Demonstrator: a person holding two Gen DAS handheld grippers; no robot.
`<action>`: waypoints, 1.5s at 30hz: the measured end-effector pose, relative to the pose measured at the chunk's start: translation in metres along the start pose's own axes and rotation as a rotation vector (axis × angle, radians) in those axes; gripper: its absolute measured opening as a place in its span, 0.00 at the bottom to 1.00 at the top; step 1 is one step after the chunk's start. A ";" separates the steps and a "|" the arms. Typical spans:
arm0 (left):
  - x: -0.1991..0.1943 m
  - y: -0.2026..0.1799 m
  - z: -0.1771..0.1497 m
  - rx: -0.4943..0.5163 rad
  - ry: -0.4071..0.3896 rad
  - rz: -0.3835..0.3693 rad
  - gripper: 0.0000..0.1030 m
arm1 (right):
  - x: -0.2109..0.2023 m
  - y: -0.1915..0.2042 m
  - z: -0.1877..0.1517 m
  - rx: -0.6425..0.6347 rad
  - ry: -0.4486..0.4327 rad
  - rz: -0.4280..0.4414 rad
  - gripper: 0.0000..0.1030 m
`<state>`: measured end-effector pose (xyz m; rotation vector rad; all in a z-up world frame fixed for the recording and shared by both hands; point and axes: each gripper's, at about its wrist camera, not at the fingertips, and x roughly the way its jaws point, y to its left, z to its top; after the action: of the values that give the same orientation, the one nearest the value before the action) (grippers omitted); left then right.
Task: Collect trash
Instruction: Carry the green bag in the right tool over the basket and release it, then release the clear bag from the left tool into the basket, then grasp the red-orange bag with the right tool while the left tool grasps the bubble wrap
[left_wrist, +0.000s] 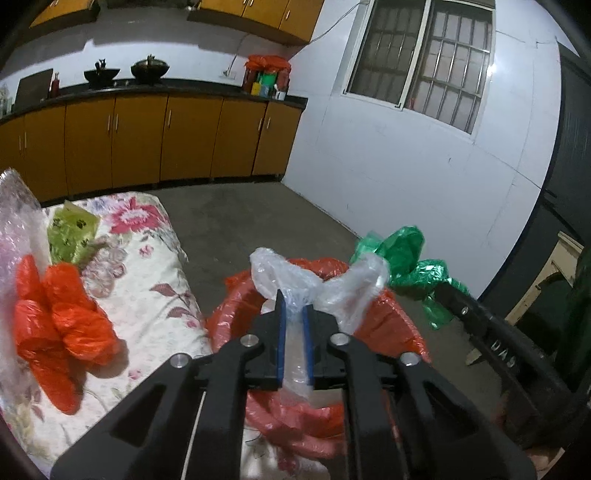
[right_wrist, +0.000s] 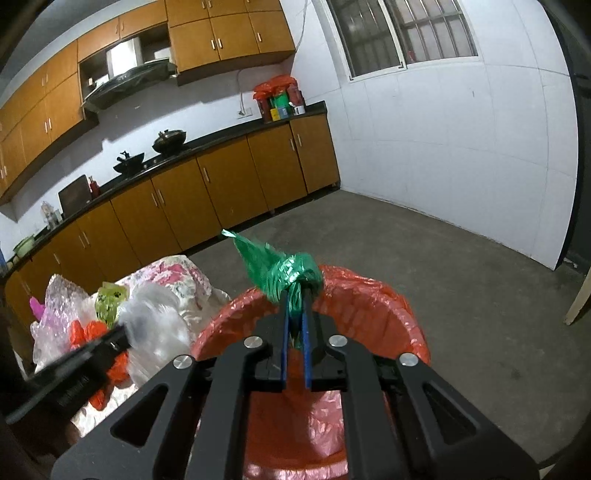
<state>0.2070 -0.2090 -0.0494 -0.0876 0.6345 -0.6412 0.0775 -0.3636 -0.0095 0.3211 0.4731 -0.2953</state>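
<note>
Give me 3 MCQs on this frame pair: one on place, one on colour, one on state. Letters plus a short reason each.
1. Where does the crumpled red plastic bag lie?
A. on the floral cloth
B. on the floor
C. on the kitchen counter

2. What colour is the plastic held by the right gripper?
A. red
B. green
C. clear

3. What is the state of the left gripper?
A. open and holding nothing
B. shut on the clear plastic
C. resting open on the floor

Answers:
1. A, the red bag rests on the floral cloth, beside the red-lined bin.
2. B, the green plastic sticks out from between its blue pads, over the bin.
3. B, the clear plastic is pinched between its pads and fans out past the tips.
</note>
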 end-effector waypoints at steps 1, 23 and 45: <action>0.004 0.000 -0.001 -0.002 0.008 0.001 0.22 | 0.001 -0.001 0.000 0.002 0.002 0.002 0.20; -0.070 0.077 -0.032 -0.045 -0.054 0.329 0.68 | -0.016 0.026 -0.004 -0.071 -0.008 0.000 0.43; -0.179 0.203 -0.065 -0.207 -0.128 0.658 0.72 | 0.027 0.188 -0.049 -0.361 0.139 0.264 0.47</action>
<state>0.1665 0.0659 -0.0619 -0.1044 0.5609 0.0658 0.1470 -0.1801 -0.0207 0.0490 0.6031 0.0720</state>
